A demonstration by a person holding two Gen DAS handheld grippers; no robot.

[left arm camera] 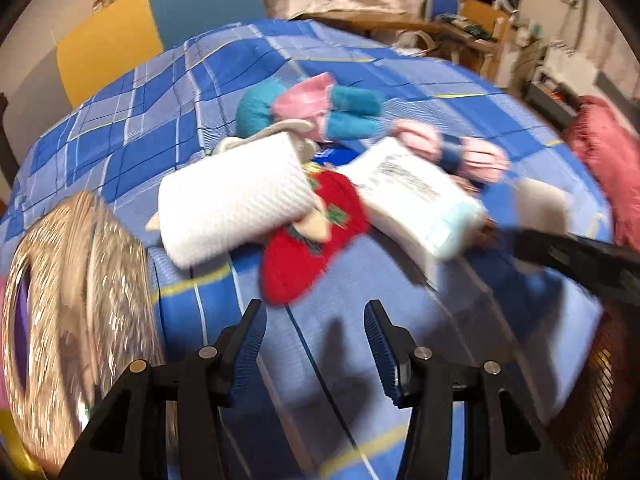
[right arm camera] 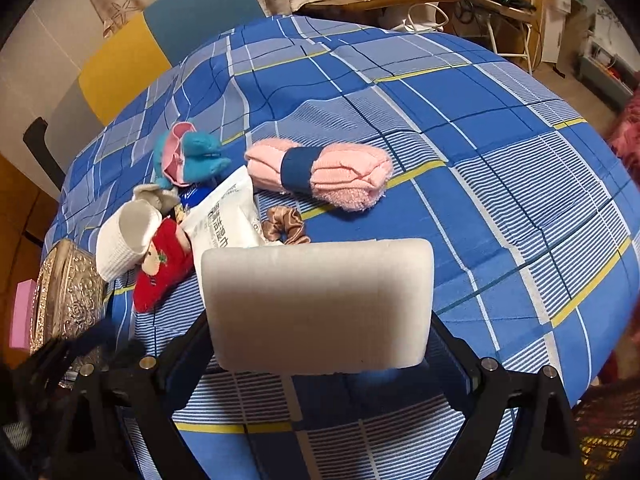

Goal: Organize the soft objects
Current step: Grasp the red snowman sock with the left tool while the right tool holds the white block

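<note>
Soft objects (left arm camera: 304,184) are lying heaped at twelve o'clock of the left gripper (left arm camera: 316,344), its fingers standing apart and empty over the bed (left arm camera: 400,320), while the right gripper (right arm camera: 320,360) is carrying a white foam block (right arm camera: 318,304) clamped between wide fingers, likely needing setting down next.

Warm indoor light, perhaps overhead; left view motion-blurred, right sharper; fisheye bending, dark vignetted corners.

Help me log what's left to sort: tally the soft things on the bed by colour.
White: 3, foam block, rolled cloth, wipes pack
Pink: 1, towel roll
Red: 1, sock
Teal-pink: 1, plush
Brown: 1, scrunchie
Total: 7
</note>
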